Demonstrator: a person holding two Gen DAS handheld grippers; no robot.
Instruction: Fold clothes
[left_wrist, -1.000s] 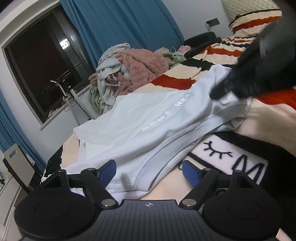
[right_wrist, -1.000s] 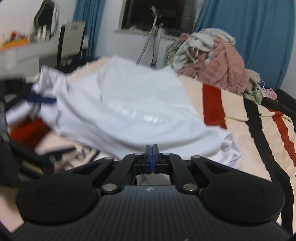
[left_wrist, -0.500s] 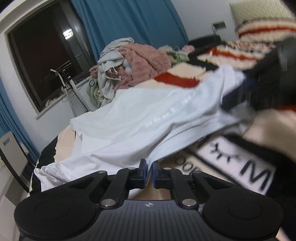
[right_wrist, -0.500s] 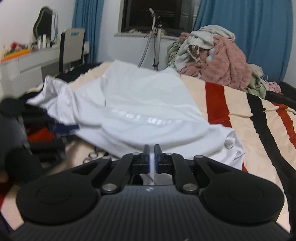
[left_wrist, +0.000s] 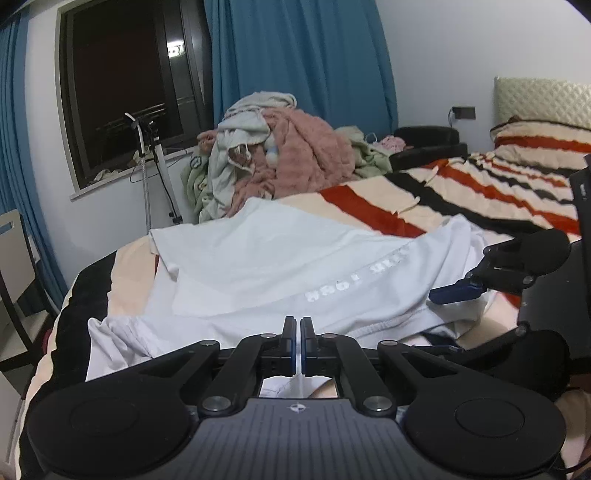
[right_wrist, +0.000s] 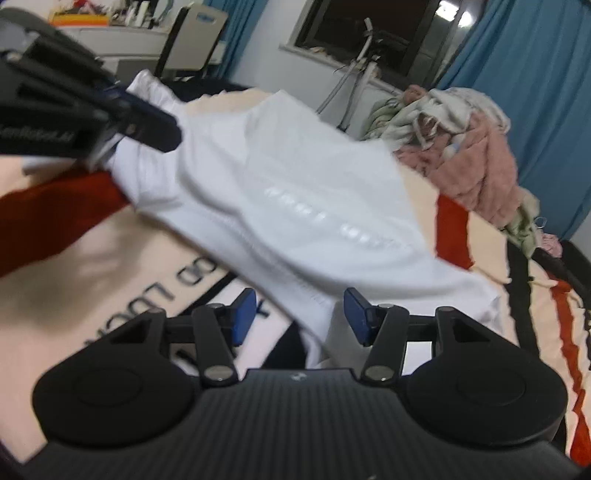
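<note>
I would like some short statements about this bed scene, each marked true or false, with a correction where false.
1. The left gripper is shut on the white shirt. True.
2. The right gripper is shut. False: its jaws stand open, with the shirt's edge between them.
3. The shirt lies on a plain grey sheet. False: it lies on a striped blanket.
4. A pile of clothes sits beyond the shirt, before the blue curtain. True.

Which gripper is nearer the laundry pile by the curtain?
Right, probably. The right gripper is open at the white T-shirt's pile-side end; left gripper pinches its hem farther from the laundry pile.
</note>
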